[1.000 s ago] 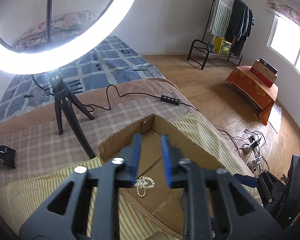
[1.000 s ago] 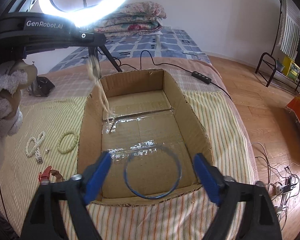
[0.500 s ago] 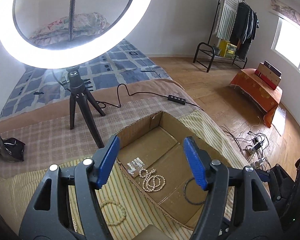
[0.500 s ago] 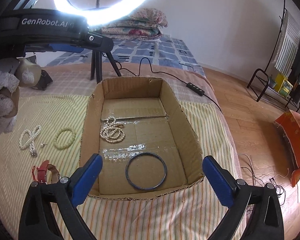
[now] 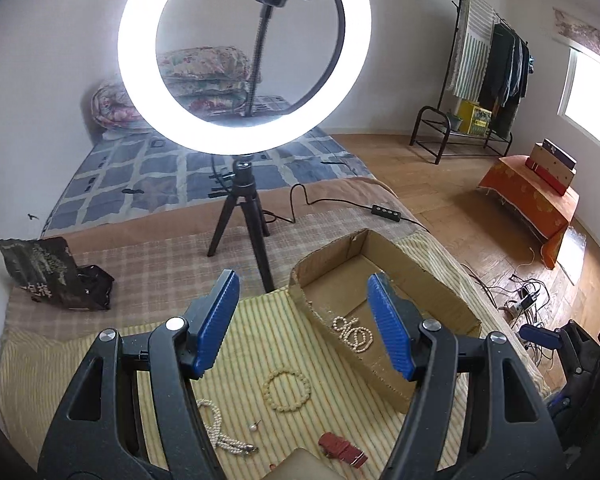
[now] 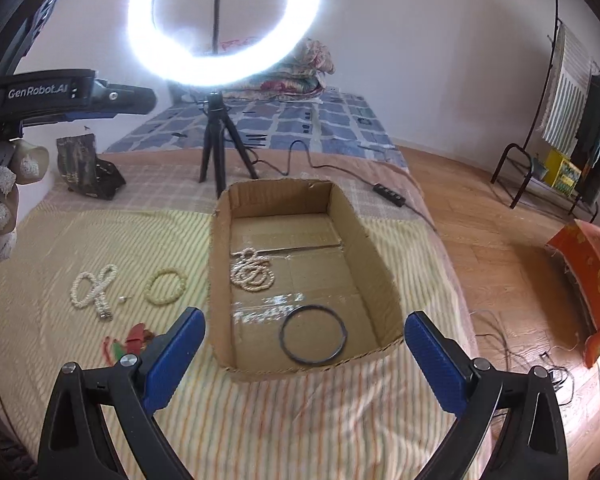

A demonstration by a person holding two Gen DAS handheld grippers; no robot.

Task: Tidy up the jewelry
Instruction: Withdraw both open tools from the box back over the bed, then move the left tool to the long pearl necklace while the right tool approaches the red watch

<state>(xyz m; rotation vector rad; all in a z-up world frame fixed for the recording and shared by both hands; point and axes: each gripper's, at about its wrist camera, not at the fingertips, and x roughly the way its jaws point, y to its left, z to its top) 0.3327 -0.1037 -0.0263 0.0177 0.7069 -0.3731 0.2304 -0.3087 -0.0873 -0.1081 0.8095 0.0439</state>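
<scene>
Pearl necklace sits coiled in a loose heap of cream beads on the floor of the cardboard box, near its left wall. Closer to the camera in the same box lies a thin dark bangle, flat, apart from the pearls.

Left gripper hangs above the striped cloth with its blue pads spread and nothing between them; its jaws have just been opening. From its own view the coiled pearls show low between the fingers, just by the right pad, down in the box and clear of it.

Right gripper is wide open too, empty, hovering over the box's near edge, with the bangle just beyond the gap between its fingers and the pearls farther in.

Out on the cloth, left of the box, more pieces wait: a pale bead bracelet lying as a round loop, a second pearl strand twisted into a figure-eight to its left, and a tiny stud between them. A red strap lies nearer, just off the right gripper's left finger. In the left view the bracelet lies below the gap between the fingers.

Ring light glows on its tripod behind the box.
</scene>
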